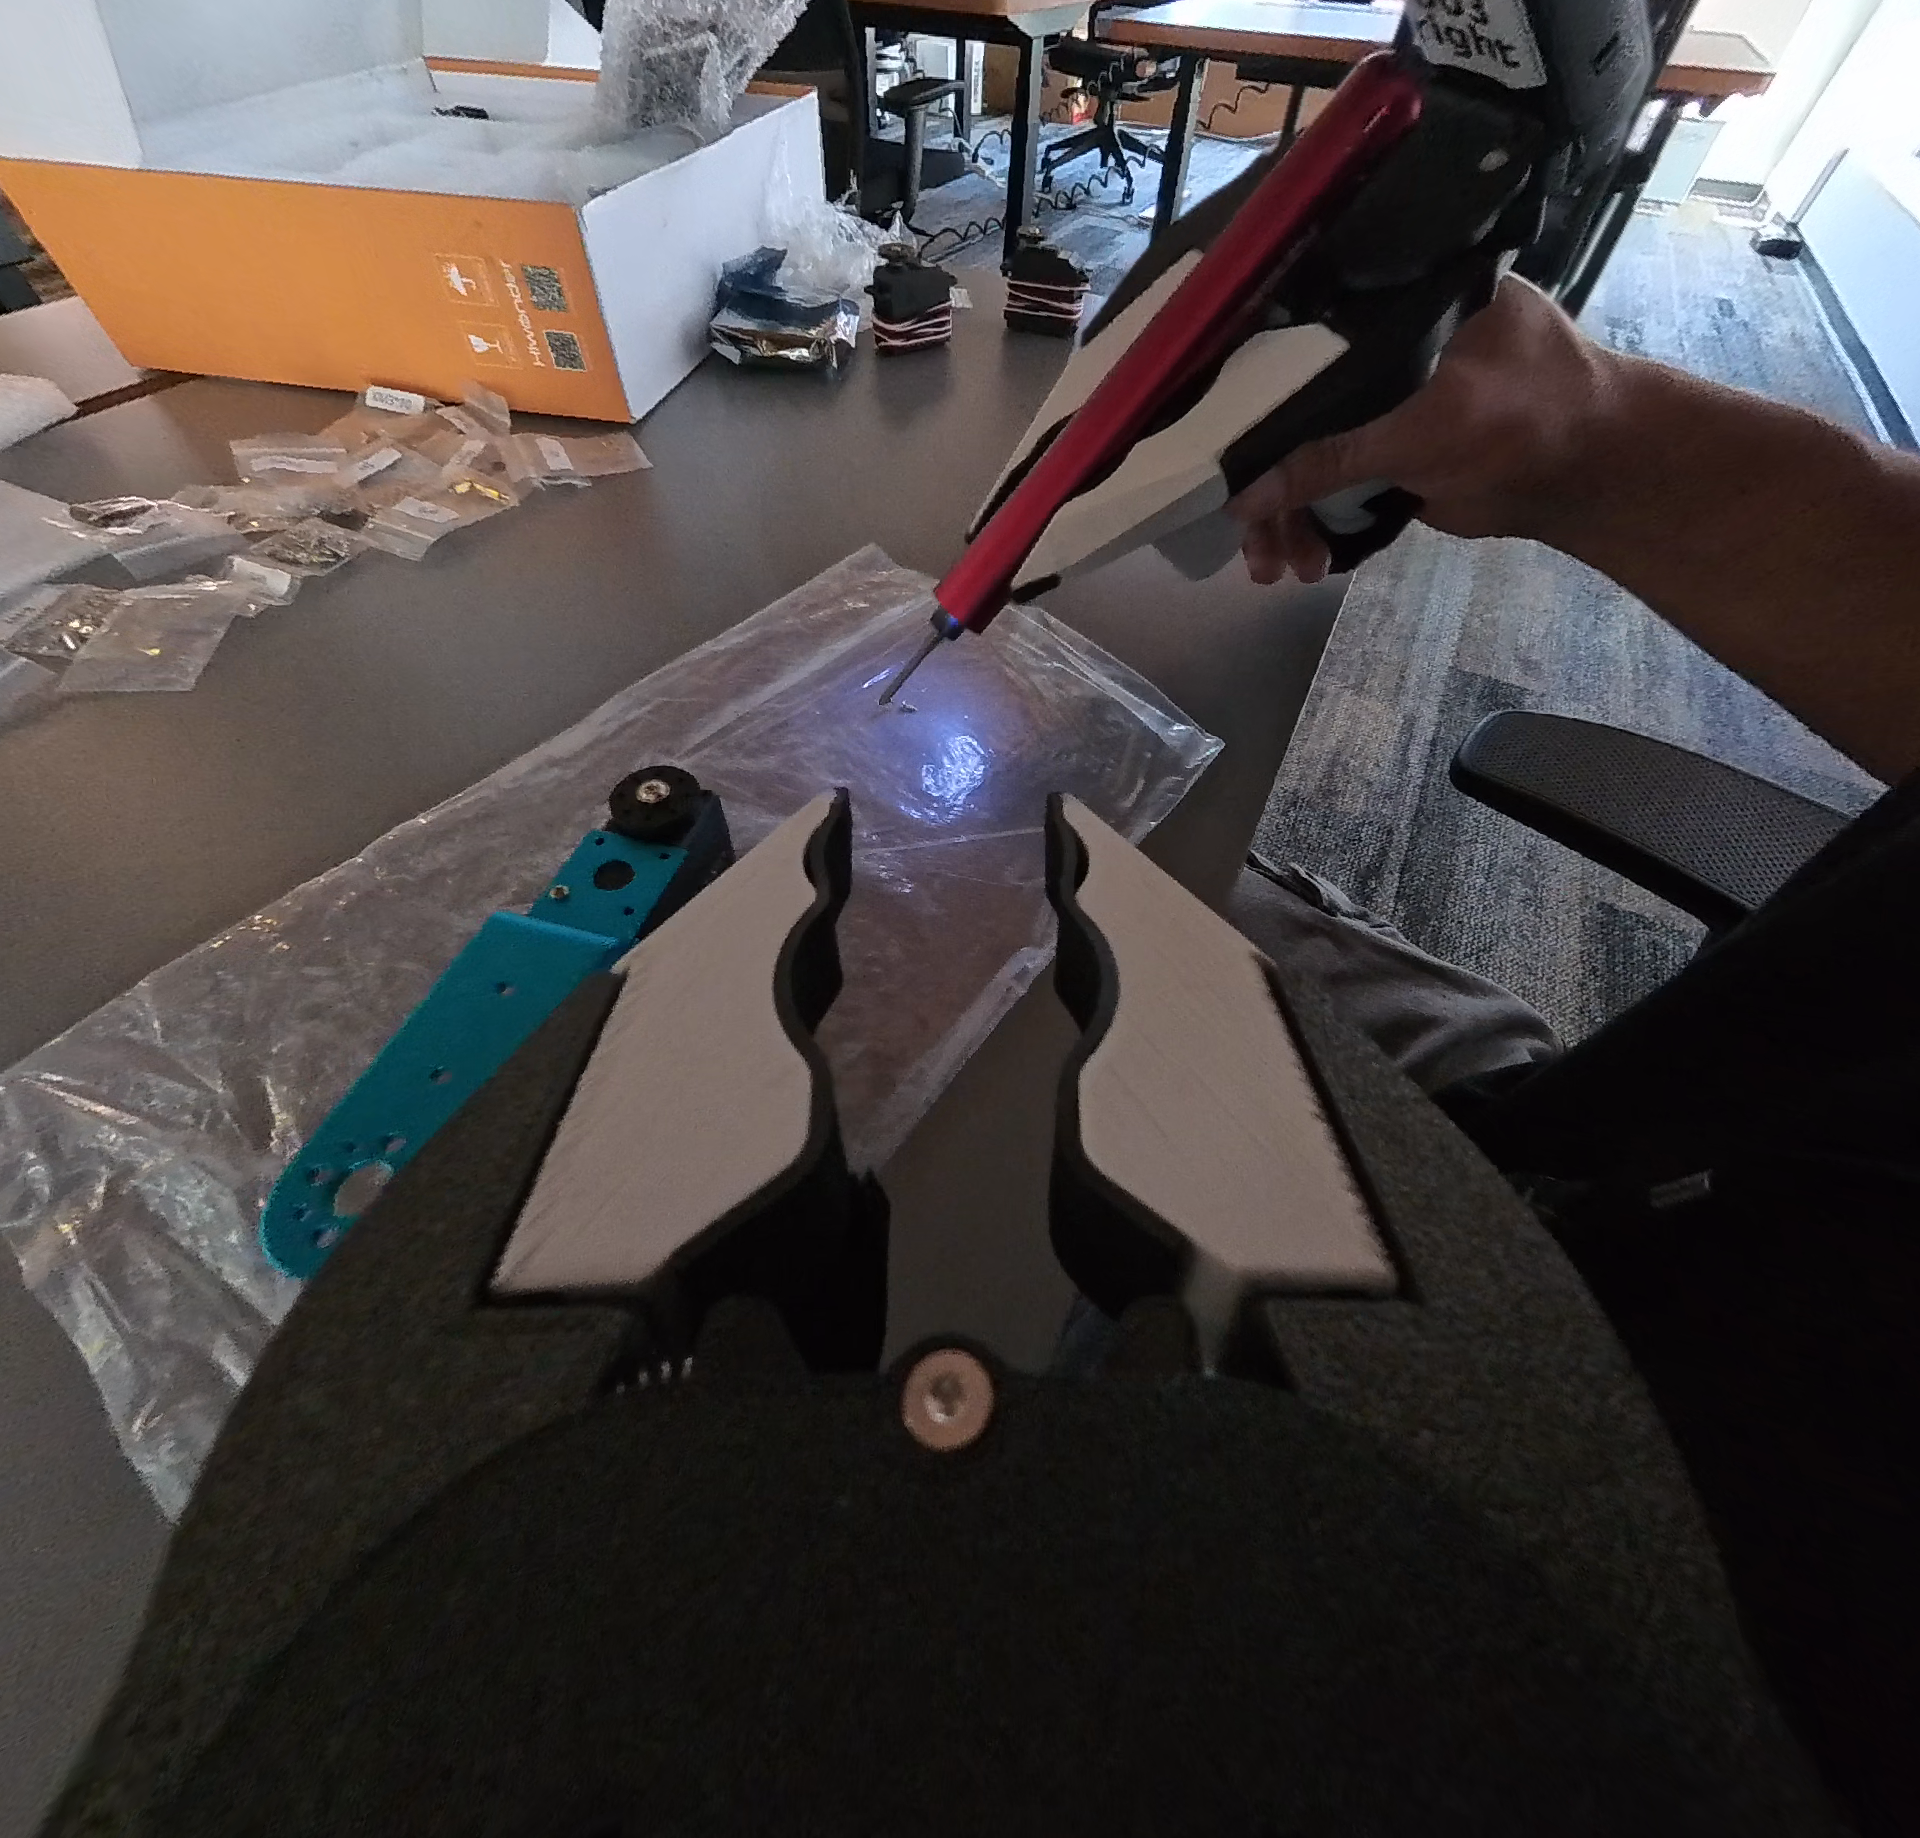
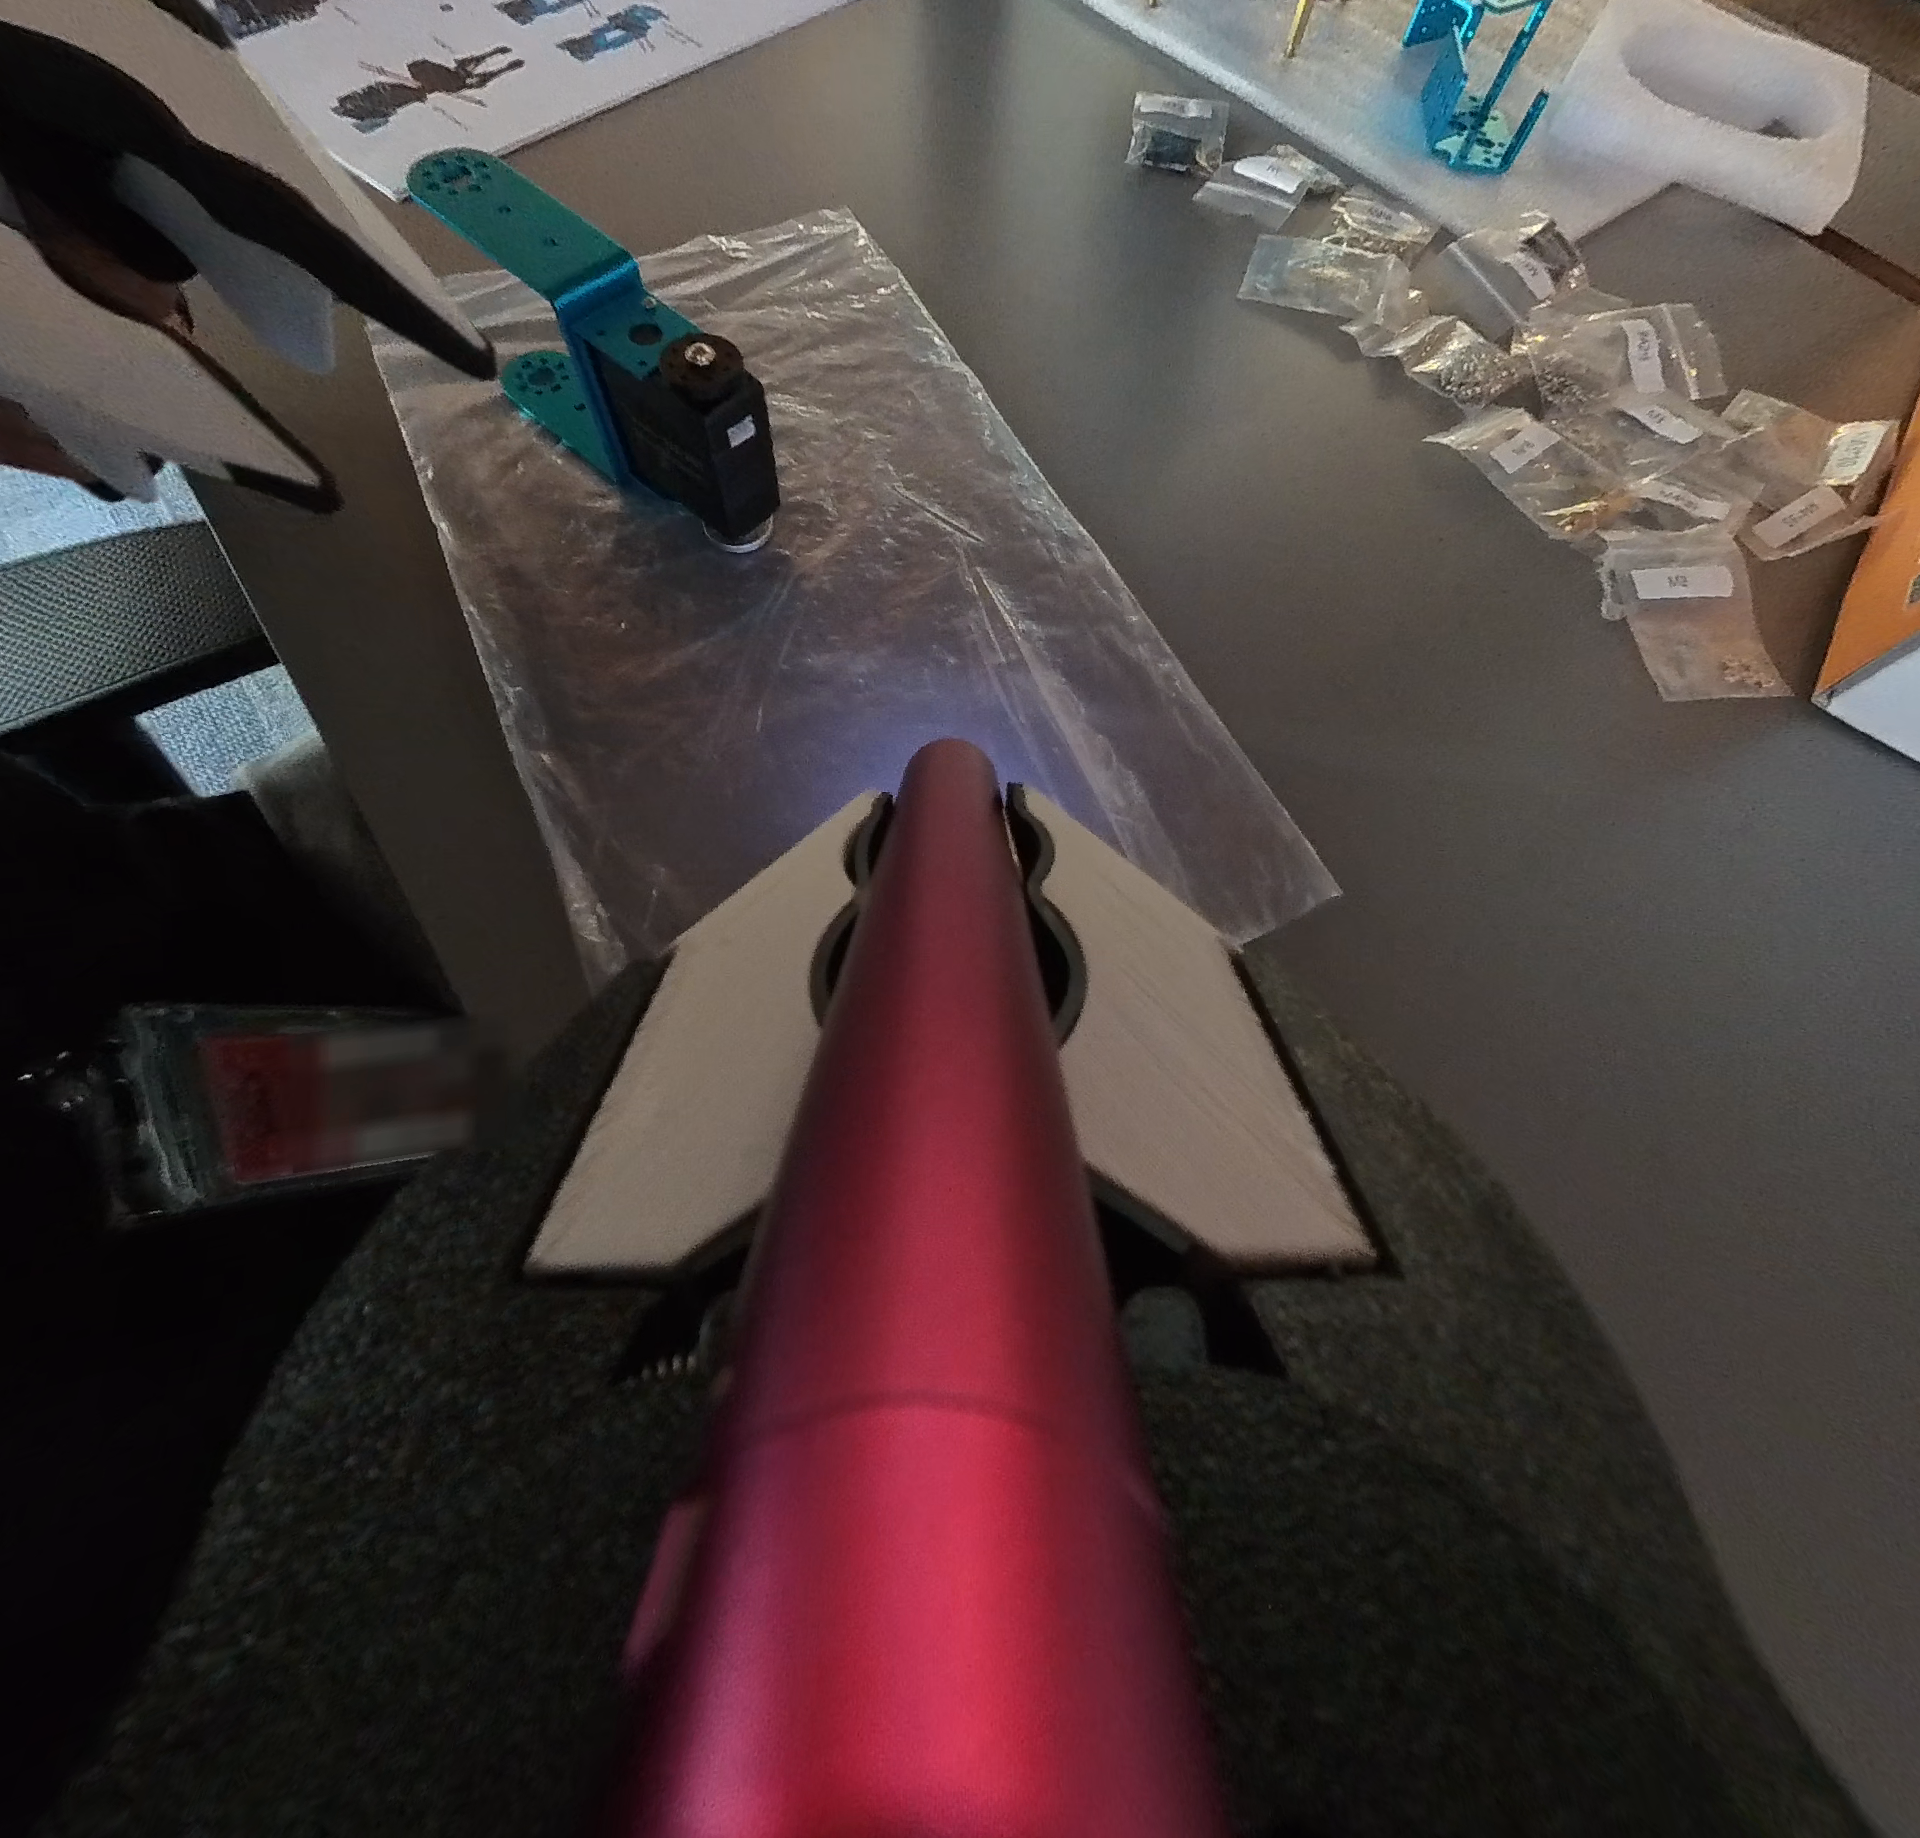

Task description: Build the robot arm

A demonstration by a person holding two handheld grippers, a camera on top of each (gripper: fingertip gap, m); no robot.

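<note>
My right gripper [image 2: 945, 801] is shut on a red electric screwdriver [image 2: 914, 1321]. The same screwdriver [image 1: 1164, 334] shows in the left wrist view, its lit tip just above a small screw [image 1: 902, 708] on a clear plastic bag [image 1: 665, 853]. My left gripper [image 1: 948, 822] is open and empty above the bag, a little right of a teal metal bracket [image 1: 499, 1040] with a black servo [image 1: 665, 812]. The bracket [image 2: 561, 261] and servo [image 2: 717, 448] stand on the bag [image 2: 883, 593] in the right wrist view, with the left gripper's fingers [image 2: 270, 302] beside them.
An open orange and white box [image 1: 332, 261] stands at the back left. Several small bags of hardware [image 1: 260, 531] lie before it, also in the right wrist view [image 2: 1579, 386]. Two wrapped servos [image 1: 977, 297], a printed sheet [image 2: 499, 12], a second teal bracket [image 2: 1475, 63] and white foam [image 2: 1714, 115] lie around. My hands' fingertips stand some 12 cm from each other. The bracket [image 2: 561, 261] sits 6 cm or so from the ends of my left fingers. It turns up in the left wrist view [image 1: 540, 963] as well.
</note>
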